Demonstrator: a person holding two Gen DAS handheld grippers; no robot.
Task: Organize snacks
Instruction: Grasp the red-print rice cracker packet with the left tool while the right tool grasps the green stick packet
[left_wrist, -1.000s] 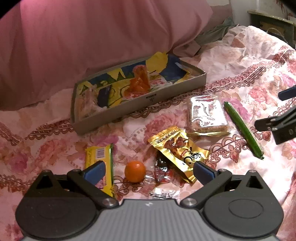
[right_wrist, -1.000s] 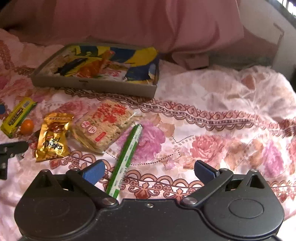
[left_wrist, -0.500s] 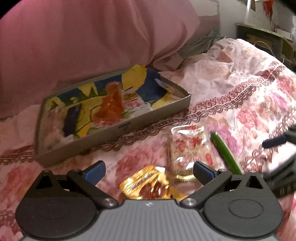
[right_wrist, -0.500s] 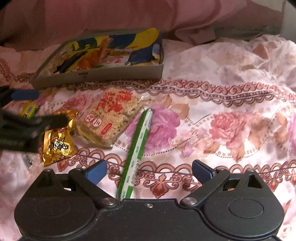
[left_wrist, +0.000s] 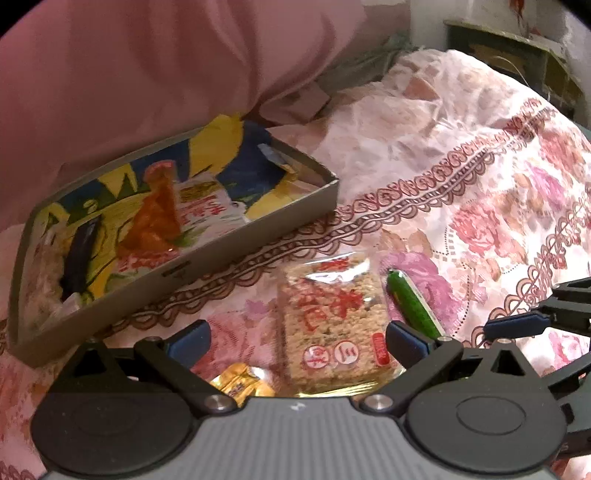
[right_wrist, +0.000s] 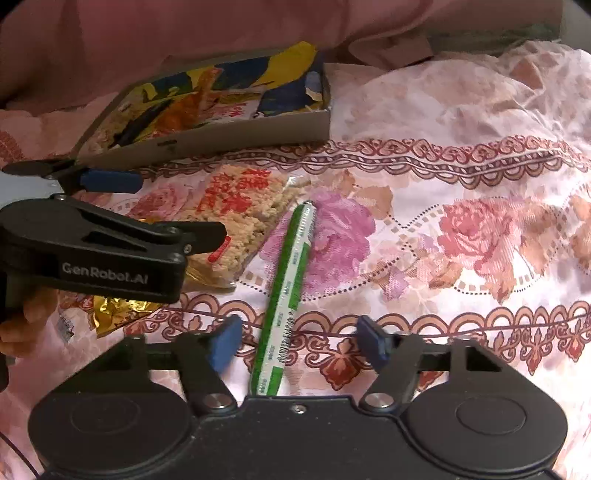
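Several snacks fill the box (right_wrist: 236, 136); beside it, the closing right claw (right_wrist: 295, 341) straddles an ungripped green stick (right_wrist: 291, 273); left claw (left_wrist: 297, 341) gapes over the rice cracker pack (left_wrist: 332, 317).

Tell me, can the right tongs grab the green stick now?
Probably yes. The green stick lies bare on the bedspread, its near end between the closing right tongs, pads not yet touching. The cracker pack beside it leaves the way free.

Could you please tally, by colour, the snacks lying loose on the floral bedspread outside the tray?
Green: 1, the long green stick-shaped snack
Beige with red print: 1, the clear-wrapped puffed-rice cake
Gold: 1, the crinkled gold foil packet
Total: 3 in view; anything more beneath the left tool cannot be seen.
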